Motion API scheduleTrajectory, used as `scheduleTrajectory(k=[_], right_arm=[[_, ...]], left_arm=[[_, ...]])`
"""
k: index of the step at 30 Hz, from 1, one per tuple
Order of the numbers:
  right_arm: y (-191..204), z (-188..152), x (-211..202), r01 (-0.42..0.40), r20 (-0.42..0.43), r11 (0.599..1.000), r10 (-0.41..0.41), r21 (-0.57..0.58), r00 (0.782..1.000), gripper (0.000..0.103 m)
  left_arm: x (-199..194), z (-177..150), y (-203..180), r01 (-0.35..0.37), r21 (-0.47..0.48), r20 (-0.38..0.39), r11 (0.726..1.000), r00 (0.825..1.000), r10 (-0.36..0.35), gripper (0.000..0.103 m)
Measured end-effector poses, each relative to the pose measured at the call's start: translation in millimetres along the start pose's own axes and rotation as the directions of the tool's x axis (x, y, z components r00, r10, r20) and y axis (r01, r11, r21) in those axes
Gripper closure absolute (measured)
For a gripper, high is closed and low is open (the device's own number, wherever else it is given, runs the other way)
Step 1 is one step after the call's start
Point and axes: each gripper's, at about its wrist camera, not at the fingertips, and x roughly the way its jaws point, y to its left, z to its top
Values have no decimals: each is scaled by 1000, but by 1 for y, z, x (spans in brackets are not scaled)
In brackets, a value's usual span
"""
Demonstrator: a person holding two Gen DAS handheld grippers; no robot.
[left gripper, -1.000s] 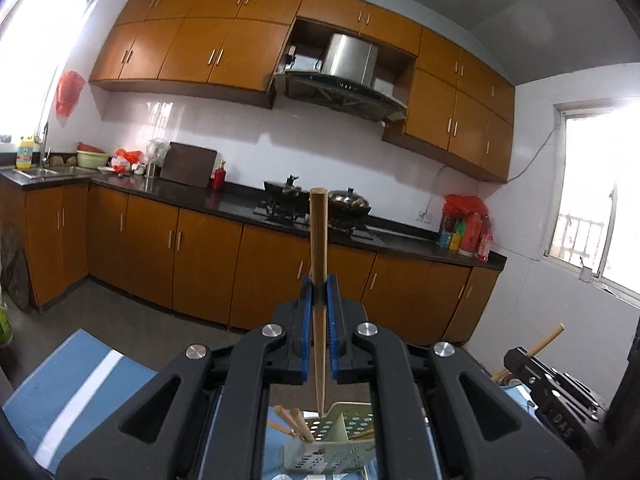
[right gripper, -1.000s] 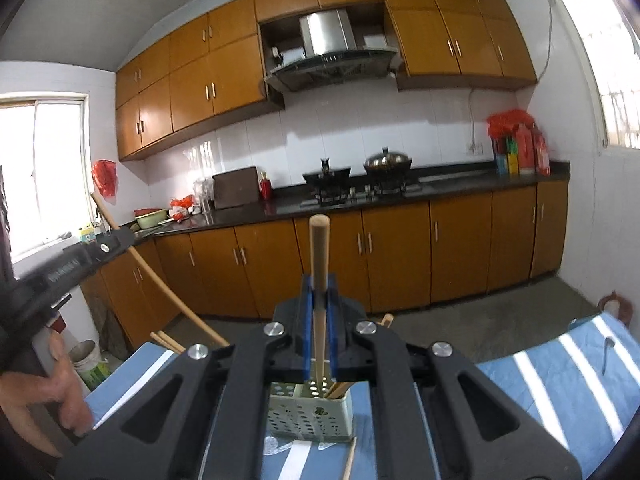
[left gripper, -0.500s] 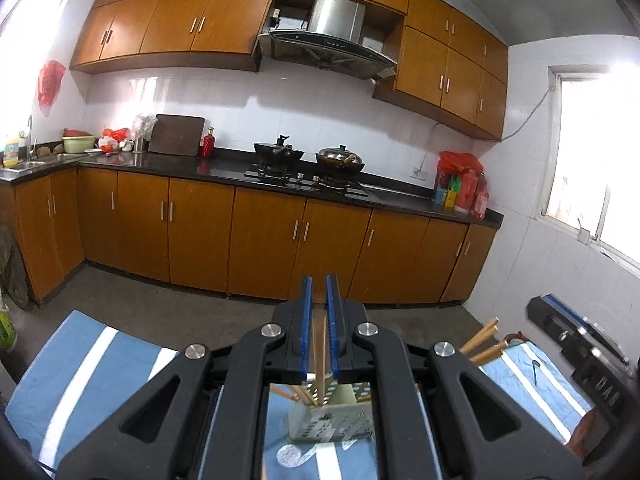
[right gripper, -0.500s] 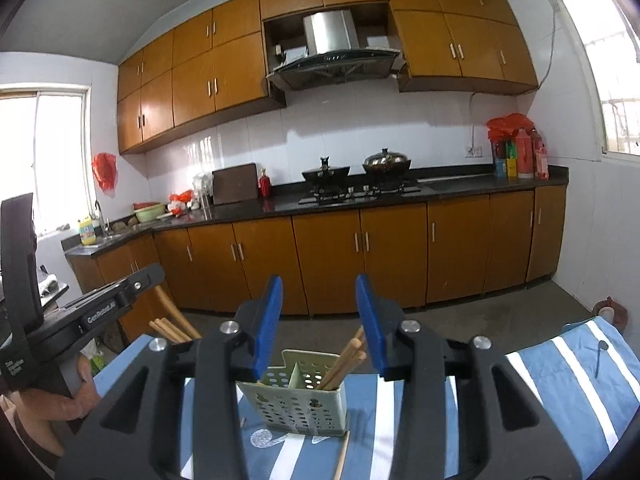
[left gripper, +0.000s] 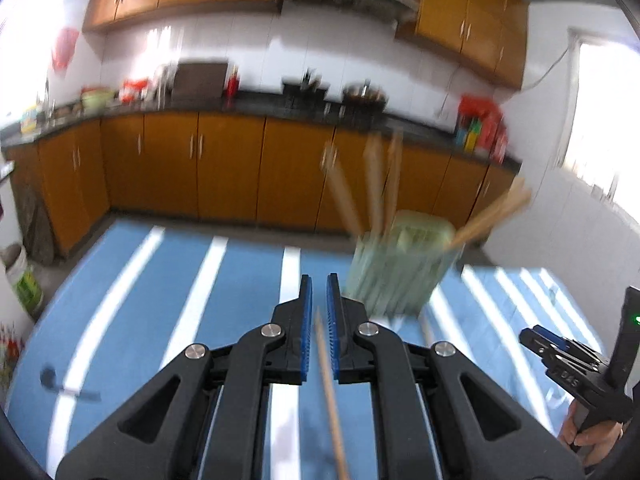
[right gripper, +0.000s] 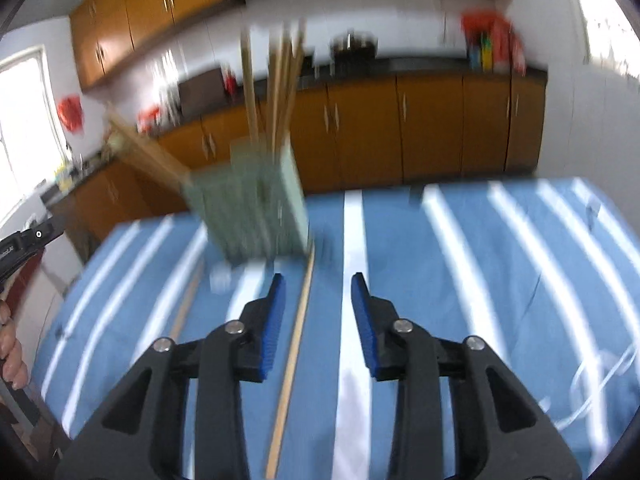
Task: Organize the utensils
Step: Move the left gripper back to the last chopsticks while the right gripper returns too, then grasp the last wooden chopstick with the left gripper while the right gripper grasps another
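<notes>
Striped cloth (right gripper: 460, 264) bare right of caddy (right gripper: 256, 216)

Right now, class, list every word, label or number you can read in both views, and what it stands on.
"DAS", faint and uncertain: on the body of the right gripper.
White marking on the left gripper: cut off, unreadable.
Labels on the counter bottles: too blurred.

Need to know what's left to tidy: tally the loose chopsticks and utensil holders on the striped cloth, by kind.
Loose chopsticks: 2
Green utensil holder: 1
Total: 3
Chopsticks standing in the holder are too blurred to count.
</notes>
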Motion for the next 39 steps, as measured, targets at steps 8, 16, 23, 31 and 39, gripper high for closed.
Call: scheduleTrajectory(k=[8,16,23,31,39], right_arm=[[34,-69,42,-24,-183,998,15,-49,983,70],[27,-72,52,31,-200,998,-41,-52,979,95],[-16,-61,50,123,-189,990,-109,63,976,95],[-21,-61,50,128,-186,991,-118,45,975,95],[-20,-60,51,126,-184,991,-118,34,976,95]], left_arm=[[33,-75,10,-36,-36,-204,999,978,28,95],[36,-100,-6,6,1,-263,1000,965,-6,95],[48,-112,-20,47,31,-322,998,946,-34,95],[61,-119,-29,30,77,-358,997,934,-1,93],[62,-119,-33,13,108,-348,994,937,26,93]])
